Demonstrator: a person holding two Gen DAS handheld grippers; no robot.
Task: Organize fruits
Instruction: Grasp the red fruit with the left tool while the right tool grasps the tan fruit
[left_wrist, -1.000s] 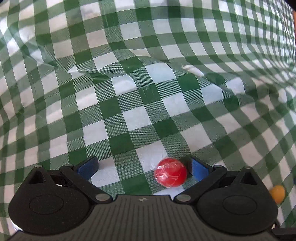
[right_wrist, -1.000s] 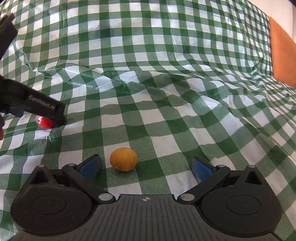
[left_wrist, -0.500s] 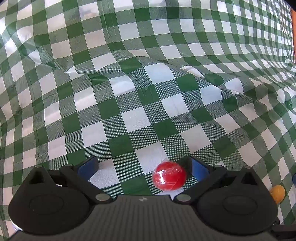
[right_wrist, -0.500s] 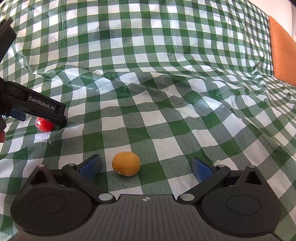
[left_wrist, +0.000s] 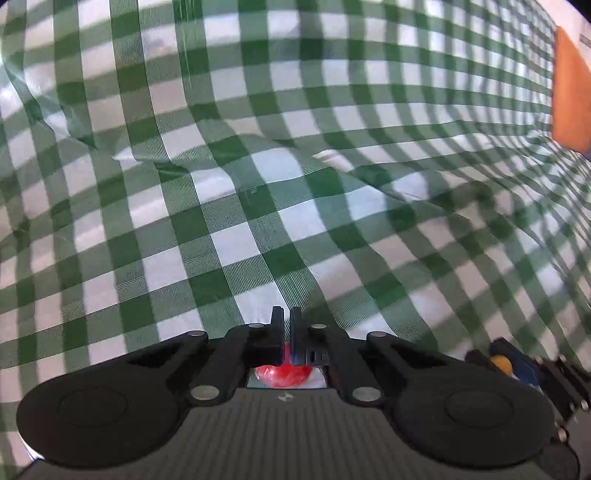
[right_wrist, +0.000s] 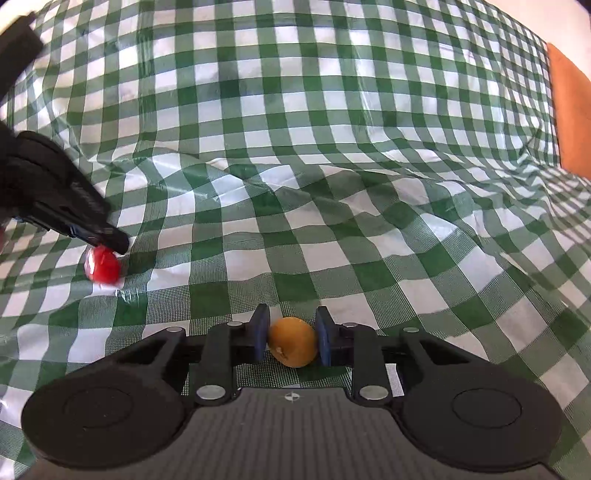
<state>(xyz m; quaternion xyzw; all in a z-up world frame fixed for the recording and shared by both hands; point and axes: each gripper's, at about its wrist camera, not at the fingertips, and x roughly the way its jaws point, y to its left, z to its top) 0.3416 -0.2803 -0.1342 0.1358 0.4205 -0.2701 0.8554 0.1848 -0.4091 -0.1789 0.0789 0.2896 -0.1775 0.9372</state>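
Clamping orange fruit (right_wrist: 292, 341) on checked cloth (right_wrist: 332, 177), right gripper (right_wrist: 291, 338) pads either side. Left gripper (left_wrist: 286, 334) shut empty; red fruit (right_wrist: 102, 264) apparently beneath fingers (view blurred), unheld.

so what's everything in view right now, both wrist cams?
red fruit: 1, red, glossy wrap, on the cloth at the left gripper's tips; held or not, unclear
orange fruit: 1, orange-yellow, between the right gripper's pads
tablecloth: 1, green-white check, wrinkled, under everything
orange object: 1, orange, far right edge, unidentifiable
left gripper: 1, black, shut
right gripper: 1, black, blue pads, shut on orange fruit
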